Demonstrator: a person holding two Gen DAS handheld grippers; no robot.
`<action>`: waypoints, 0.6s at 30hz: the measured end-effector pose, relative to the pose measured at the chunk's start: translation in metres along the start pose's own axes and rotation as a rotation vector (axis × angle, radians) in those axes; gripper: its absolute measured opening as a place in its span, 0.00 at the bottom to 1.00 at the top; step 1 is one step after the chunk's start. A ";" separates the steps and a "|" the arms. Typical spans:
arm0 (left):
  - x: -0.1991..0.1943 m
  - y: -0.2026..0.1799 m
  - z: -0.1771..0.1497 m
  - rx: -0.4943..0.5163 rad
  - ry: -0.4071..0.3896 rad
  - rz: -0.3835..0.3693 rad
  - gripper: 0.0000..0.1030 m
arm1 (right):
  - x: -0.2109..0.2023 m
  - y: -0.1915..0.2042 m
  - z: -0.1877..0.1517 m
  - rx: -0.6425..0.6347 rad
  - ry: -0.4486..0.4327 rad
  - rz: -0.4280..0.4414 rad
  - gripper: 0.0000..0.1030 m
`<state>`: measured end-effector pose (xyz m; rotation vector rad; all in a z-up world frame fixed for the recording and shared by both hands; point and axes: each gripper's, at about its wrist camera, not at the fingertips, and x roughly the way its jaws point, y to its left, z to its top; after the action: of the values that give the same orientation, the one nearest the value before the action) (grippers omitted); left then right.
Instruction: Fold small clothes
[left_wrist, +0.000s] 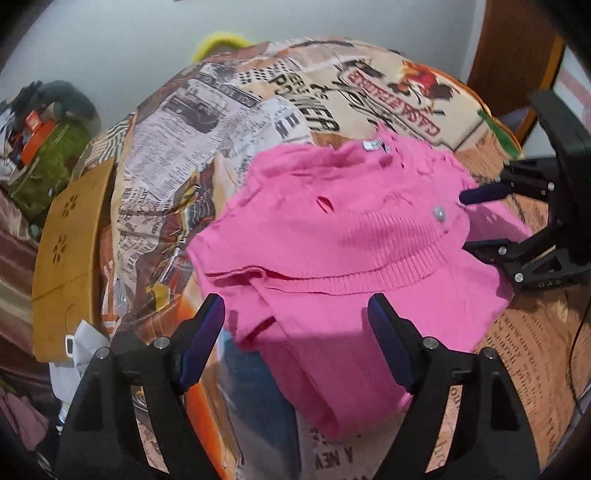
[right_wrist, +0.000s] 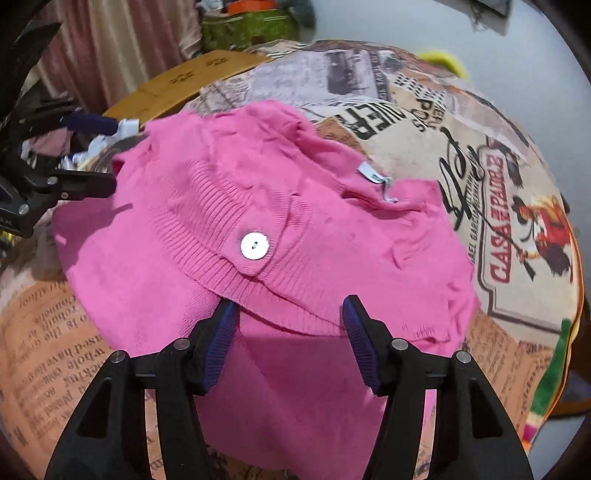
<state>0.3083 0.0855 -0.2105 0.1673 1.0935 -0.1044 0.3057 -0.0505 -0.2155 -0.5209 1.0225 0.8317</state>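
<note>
A pink knitted cardigan (left_wrist: 332, 229) (right_wrist: 258, 206) lies partly folded on a newspaper-print cloth (left_wrist: 207, 122) (right_wrist: 461, 122), its ribbed hem turned over the body. A white button (right_wrist: 255, 246) and a neck label (right_wrist: 369, 173) face up. My left gripper (left_wrist: 295, 325) hovers over the garment's near edge, jaws wide apart, no fabric between the pads. My right gripper (right_wrist: 290, 321) stands open just over the ribbed hem, holding nothing. Each gripper shows in the other's view: the right one (left_wrist: 480, 218) at the cardigan's right side, the left one (right_wrist: 96, 155) at its left side.
A brown cardboard sheet (left_wrist: 70, 251) (right_wrist: 184, 81) lies beyond the cloth's edge. A green box with orange items (left_wrist: 48, 162) sits further off. A yellow fuzzy thing (left_wrist: 221, 42) peeks over the far edge. Wooden furniture (left_wrist: 513, 48) stands at the back right.
</note>
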 end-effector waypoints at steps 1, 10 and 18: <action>0.002 -0.002 0.000 0.009 0.001 0.003 0.77 | 0.000 0.002 0.000 -0.017 -0.007 -0.006 0.53; 0.019 -0.003 0.008 -0.022 0.025 -0.075 0.77 | 0.009 -0.010 0.017 0.044 -0.062 0.017 0.10; 0.022 -0.016 0.021 0.038 -0.010 -0.067 0.81 | -0.005 -0.028 0.029 0.149 -0.149 0.021 0.06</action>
<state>0.3344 0.0659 -0.2221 0.1637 1.0878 -0.1859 0.3419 -0.0483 -0.1981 -0.3172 0.9457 0.7936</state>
